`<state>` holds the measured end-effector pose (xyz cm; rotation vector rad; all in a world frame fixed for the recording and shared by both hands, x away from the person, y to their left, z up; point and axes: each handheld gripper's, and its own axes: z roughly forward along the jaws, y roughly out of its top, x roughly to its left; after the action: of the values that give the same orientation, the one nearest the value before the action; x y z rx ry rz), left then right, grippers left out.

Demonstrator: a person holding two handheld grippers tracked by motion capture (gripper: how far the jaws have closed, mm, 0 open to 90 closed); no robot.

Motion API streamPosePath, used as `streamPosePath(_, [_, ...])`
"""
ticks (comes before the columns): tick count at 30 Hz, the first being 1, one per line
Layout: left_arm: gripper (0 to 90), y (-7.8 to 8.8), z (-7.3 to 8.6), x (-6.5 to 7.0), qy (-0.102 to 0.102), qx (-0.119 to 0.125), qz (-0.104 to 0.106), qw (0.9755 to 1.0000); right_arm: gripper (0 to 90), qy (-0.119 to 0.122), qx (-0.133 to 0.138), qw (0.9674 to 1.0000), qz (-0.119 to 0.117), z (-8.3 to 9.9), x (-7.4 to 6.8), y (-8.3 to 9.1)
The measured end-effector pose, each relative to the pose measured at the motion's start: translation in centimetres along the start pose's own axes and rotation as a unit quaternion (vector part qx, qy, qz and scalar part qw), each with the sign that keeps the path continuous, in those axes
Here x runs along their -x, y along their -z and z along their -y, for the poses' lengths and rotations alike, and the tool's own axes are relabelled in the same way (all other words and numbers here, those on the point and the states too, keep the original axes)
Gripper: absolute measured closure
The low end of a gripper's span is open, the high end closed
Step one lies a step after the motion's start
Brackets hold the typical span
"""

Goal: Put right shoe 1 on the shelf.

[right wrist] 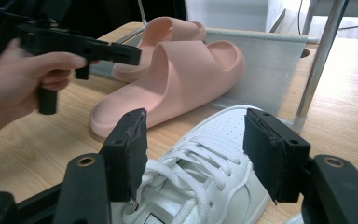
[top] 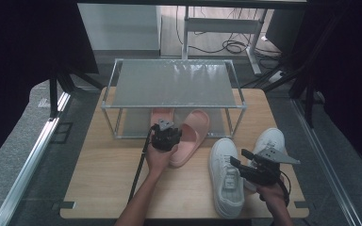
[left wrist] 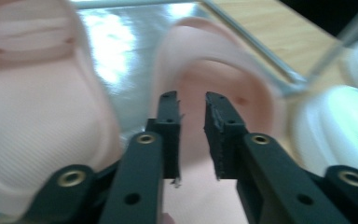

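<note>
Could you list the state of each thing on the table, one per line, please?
Left gripper: jaws slightly apart over the nearer slipper, not gripping it.
Right gripper: jaws wide open above the nearer sneaker.
Nearer pink slipper: upright, toe under the rack, heel sticking out.
Farther pink slipper: on the lower shelf.
Nearer white sneaker: upright on the table, laced.
Second white sneaker: upright beside it.
Metal rack: top shelf bare.

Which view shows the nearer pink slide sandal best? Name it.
The right gripper view: the nearer pink slide sandal lies there sharp and whole in profile. The high view shows it small, toe under the shoe rack. The left gripper view shows it blurred, close up.
</note>
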<state>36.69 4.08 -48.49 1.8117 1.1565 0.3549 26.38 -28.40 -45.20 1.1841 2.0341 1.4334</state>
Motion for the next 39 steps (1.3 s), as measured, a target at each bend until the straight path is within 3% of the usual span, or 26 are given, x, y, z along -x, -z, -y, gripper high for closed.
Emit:
streamPosePath(4, [87.0, -0.2, -0.2, 1.5, -0.019, -0.011, 0.029, 0.9993, 40.0, 0.002, -0.001, 1.0, -0.001, 0.0, -0.1, -0.1])
streamPosePath(7, [88.8, -1.2, -0.5, 3.0, -0.031, -0.022, 0.049, 0.9981, 40.0, 0.003, -0.002, 1.0, -0.002, 0.0, -0.2, -0.2])
streamPosePath(16, [90.0, -3.3, -1.4, 4.9, -0.069, -0.051, 0.062, 0.9944, 40.1, -0.003, 0.001, 1.0, 0.002, 0.0, 0.3, 0.1])
streamPosePath(23, [90.0, -5.7, -2.4, 6.3, -0.104, -0.077, 0.039, 0.9908, 40.1, -0.002, 0.0, 1.0, 0.001, 0.0, 0.1, 0.0])
streamPosePath(27, [90.0, -7.9, -2.6, 6.8, -0.121, -0.103, 0.005, 0.9873, 40.1, -0.002, 0.001, 1.0, 0.001, 0.0, 0.2, 0.1])
streamPosePath(32, [90.0, -9.0, -2.4, 6.7, -0.13, -0.116, -0.019, 0.9845, 40.1, -0.003, 0.003, 1.0, 0.001, 0.0, 0.2, 0.3])
streamPosePath(33, [90.0, -9.2, -2.4, 6.4, -0.135, -0.122, -0.021, 0.983, 40.1, -0.004, 0.004, 1.0, 0.001, 0.0, 0.2, 0.3])
streamPosePath(34, [90.0, -9.4, -2.5, 6.3, -0.134, -0.122, -0.018, 0.9833, 40.1, -0.004, 0.004, 1.0, 0.001, 0.0, 0.2, 0.3])
streamPosePath(37, [90.0, -9.7, -3.0, 6.5, -0.144, -0.122, -0.036, 0.9813, 40.1, -0.004, 0.005, 1.0, 0.001, 0.0, 0.2, 0.3])
streamPosePath(39, [90.0, -10.4, -3.6, 6.1, -0.142, -0.122, -0.046, 0.9813, 40.1, -0.004, 0.004, 1.0, 0.001, 0.0, 0.2, 0.3])
